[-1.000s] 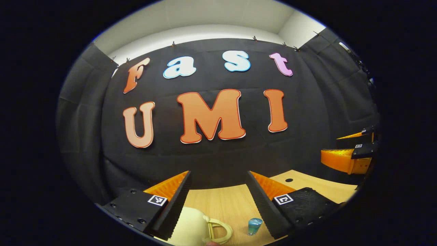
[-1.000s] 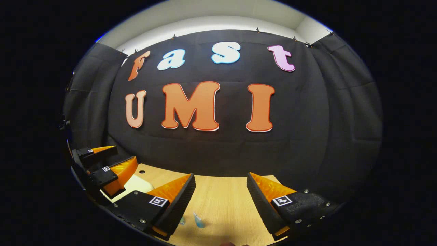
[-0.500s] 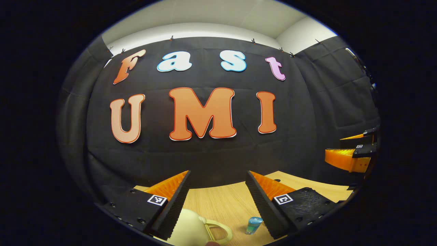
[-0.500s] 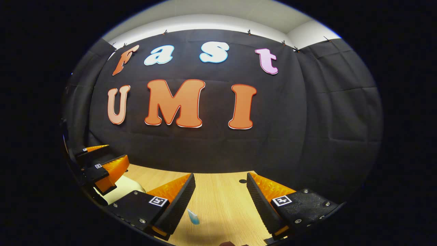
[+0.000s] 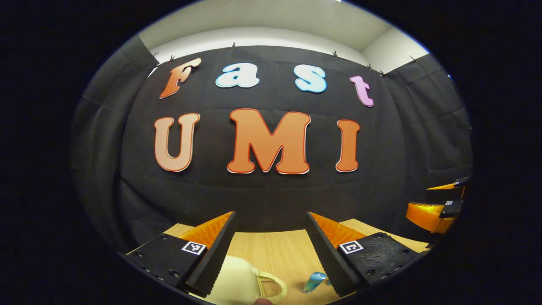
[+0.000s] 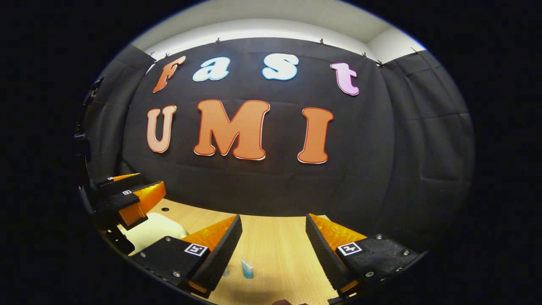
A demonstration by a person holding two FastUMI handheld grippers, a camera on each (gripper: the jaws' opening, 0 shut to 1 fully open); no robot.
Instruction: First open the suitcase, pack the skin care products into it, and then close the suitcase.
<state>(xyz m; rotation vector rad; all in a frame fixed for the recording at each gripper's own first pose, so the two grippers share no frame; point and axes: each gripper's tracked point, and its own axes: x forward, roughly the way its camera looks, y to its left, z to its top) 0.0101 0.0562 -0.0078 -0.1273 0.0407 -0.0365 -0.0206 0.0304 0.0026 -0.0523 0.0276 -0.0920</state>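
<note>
A light wooden table (image 5: pixel 271 250) is seen running up to the black cloth wall, its grain laid lengthwise away from the cameras. A small dark round hole (image 6: pixel 165 209) is set into the top near the far edge. On the table a cream suitcase (image 5: pixel 235 281) is laid, with its looped handle (image 5: pixel 271 288) turned toward a small blue bottle (image 5: pixel 313 281), which is tilted and placed near it but apart. In the right gripper view the suitcase (image 6: pixel 154 226) is seen at the left, and a small blue tube (image 6: pixel 247 269) is stood on the bare wood, well apart from it.
</note>
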